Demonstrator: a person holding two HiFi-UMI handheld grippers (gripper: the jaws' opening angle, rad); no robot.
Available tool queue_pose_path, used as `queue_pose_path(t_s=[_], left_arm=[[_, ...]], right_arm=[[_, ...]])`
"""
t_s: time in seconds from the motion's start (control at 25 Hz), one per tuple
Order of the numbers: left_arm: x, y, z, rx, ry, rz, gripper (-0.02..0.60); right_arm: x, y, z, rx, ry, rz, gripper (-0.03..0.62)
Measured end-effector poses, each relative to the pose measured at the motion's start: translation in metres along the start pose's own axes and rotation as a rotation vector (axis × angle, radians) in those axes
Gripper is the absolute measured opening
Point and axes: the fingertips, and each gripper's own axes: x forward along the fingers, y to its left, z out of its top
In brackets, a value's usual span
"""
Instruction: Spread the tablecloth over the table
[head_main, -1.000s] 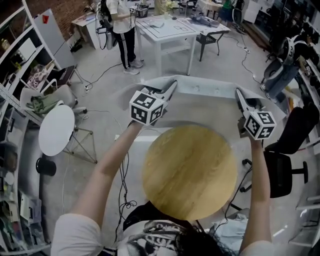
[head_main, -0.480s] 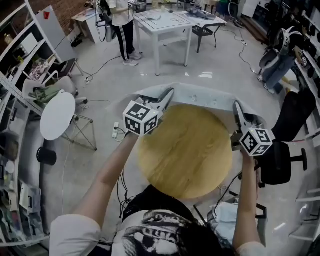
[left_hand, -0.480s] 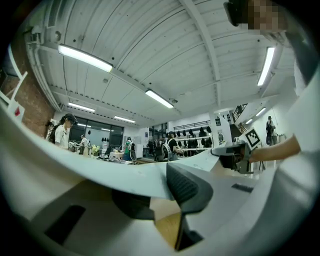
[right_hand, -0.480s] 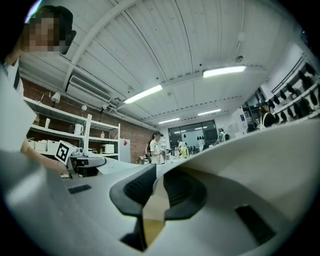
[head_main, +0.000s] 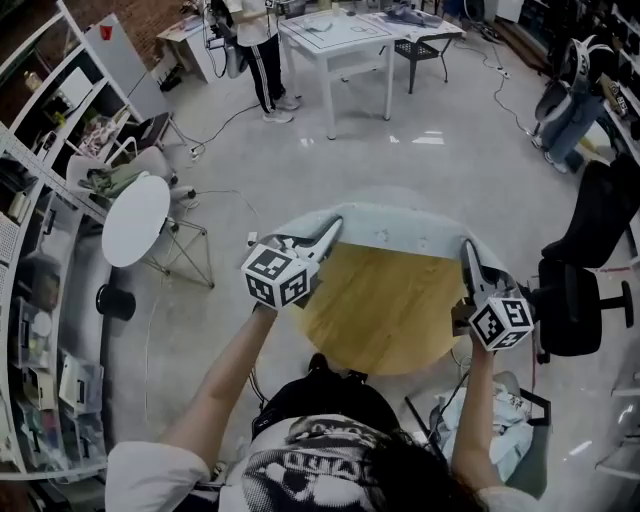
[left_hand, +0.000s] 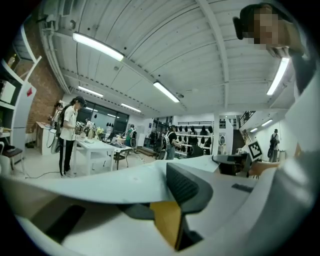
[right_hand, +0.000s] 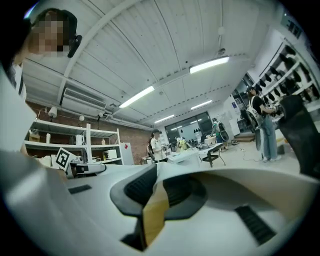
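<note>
Two hand-held grippers, each pinching the cloth's edge. The left hand-held gripper (head_main: 333, 228) is clamped on the left corner. The right hand-held gripper (head_main: 466, 248) is on the right corner, its jaws just closing further with cloth between them. Pads (left_hand: 187, 186) are dark and ribbed. The tablecloth (head_main: 395, 222) is pale grey, thin and smooth, stretched between both grippers. It covers the far strip of the round wooden surface (head_main: 385, 315); the nearer grain is bare.

Readable text, numbers, brands: none you can make out; only square coded markers on left cube (head_main: 277, 277) and right cube (head_main: 501, 322).
</note>
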Motion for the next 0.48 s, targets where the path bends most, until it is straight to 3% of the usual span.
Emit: queue_pose_path(t_s=[0.48], left_arm=[[-0.057,-0.029,-0.076,-0.137,0.086,-0.037,0.072]], right_arm=[[-0.071,0.024,-0.091,0.242,0.064,-0.088,0.040]])
